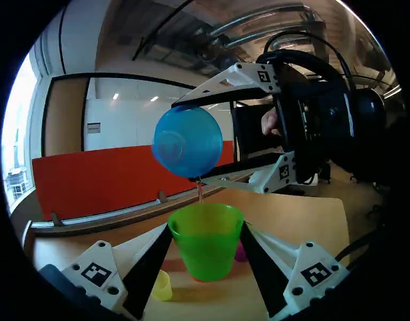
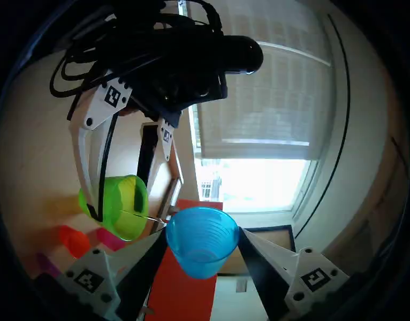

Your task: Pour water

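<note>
A green cup [image 1: 206, 251] stands upright between my left gripper's [image 1: 205, 234] fingers, which press on both its sides. Above it my right gripper [image 1: 193, 140] is shut on a blue cup [image 1: 183, 144], tipped over with its bottom facing this camera. A thin stream of water [image 1: 199, 191] falls from the blue cup's lip into the green one. In the right gripper view the blue cup [image 2: 202, 243] sits gripped between the right gripper's [image 2: 202, 232] fingers. Beyond it, the left gripper [image 2: 127, 195] holds the green cup [image 2: 119, 208].
A wooden table [image 1: 290, 214] lies under the cups. On it sit a small yellow cup [image 1: 162, 285] and a purple piece [image 1: 241, 252]; an orange cup [image 2: 74, 239] and pink pieces [image 2: 109, 238] are seen too. An orange partition [image 1: 98, 176] lines the table's far edge. A hand [image 1: 269, 122] holds the right gripper.
</note>
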Action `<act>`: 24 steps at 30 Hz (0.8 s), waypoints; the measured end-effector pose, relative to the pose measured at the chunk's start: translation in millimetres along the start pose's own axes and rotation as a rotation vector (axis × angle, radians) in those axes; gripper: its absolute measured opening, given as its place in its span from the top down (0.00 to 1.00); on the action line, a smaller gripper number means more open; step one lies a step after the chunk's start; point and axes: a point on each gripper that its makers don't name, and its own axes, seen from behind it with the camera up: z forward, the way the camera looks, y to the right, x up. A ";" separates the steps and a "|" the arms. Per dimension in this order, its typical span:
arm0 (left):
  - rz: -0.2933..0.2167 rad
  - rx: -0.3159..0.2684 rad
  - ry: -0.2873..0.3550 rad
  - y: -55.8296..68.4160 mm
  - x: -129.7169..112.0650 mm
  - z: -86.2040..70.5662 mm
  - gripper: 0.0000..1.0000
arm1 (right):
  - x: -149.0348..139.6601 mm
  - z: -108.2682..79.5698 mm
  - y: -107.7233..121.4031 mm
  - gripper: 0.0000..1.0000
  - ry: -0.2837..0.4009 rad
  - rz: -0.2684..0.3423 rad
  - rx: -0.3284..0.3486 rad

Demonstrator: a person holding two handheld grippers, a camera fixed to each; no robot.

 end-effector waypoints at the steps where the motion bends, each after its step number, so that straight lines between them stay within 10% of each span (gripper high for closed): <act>1: 0.000 0.001 0.000 -0.2 0.3 -0.2 0.13 | 0.3 -0.2 0.1 0.07 0.000 0.000 0.000; 24: 0.002 0.004 0.006 0.1 4.5 -3.0 0.13 | 4.3 -1.4 3.1 0.07 0.004 -0.015 -0.007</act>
